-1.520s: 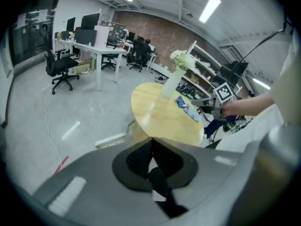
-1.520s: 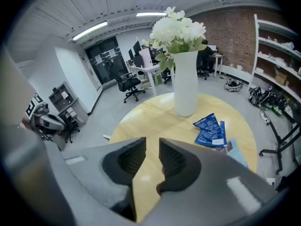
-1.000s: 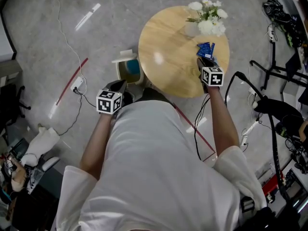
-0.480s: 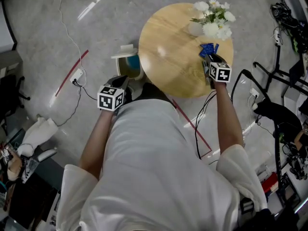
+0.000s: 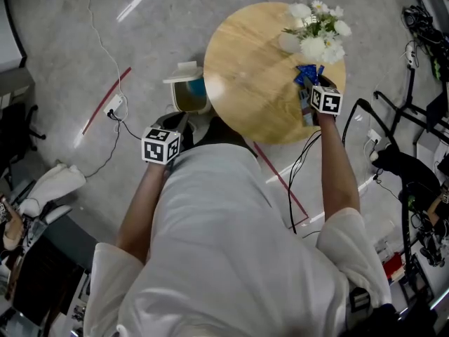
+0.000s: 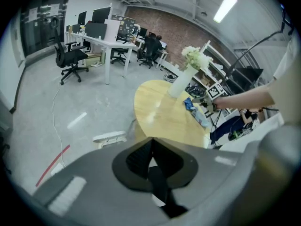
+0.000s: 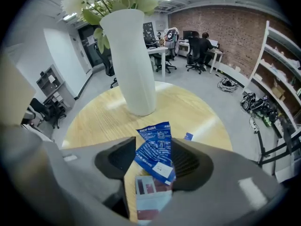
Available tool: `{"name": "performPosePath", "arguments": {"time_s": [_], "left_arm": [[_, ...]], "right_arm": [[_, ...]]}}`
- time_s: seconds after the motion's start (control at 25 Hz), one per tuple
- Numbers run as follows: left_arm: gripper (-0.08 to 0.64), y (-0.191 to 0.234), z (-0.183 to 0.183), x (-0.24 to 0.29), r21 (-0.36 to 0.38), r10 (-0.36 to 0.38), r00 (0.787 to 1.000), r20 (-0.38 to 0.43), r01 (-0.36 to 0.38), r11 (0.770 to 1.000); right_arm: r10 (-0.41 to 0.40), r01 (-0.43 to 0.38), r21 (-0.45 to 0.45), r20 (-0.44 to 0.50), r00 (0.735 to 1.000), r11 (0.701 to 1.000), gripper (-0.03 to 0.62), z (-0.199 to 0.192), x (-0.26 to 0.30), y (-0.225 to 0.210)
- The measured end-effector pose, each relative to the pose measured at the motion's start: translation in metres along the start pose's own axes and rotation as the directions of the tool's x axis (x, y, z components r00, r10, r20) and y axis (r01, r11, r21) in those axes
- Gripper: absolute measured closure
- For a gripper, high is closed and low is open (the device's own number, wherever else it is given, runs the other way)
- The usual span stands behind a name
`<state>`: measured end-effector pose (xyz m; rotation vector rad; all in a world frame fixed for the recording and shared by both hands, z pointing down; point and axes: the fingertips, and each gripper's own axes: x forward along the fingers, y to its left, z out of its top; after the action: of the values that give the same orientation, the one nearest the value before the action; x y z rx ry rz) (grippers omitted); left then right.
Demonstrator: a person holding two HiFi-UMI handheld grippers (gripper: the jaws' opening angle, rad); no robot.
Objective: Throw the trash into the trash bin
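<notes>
The head view looks steeply down from above the person, with the round pale wooden table (image 5: 252,69) at one o'clock. Both gripper views face it, the right one close.

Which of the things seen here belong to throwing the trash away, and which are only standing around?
For the job: blue printed plastic packet; white-and-red packet next to it; beige trash bin with white lid.
Only standing around: tall white vase of white flowers; white power strip on the floor; red floor tape.
</notes>
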<state>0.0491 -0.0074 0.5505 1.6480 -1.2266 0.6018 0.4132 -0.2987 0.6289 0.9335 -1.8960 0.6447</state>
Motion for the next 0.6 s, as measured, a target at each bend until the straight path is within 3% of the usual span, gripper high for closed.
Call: {"name": "performPosePath", "arguments": {"time_s": [0.6], "left_arm": [[0.555, 0.004, -0.002, 0.010, -0.056, 0.018, 1.000, -0.018, -0.019, 0.998]], "right_arm": [[0.036, -0.037, -0.005, -0.107, 0.994, 0.999, 0.255, -0.009, 0.040, -0.012]]}}
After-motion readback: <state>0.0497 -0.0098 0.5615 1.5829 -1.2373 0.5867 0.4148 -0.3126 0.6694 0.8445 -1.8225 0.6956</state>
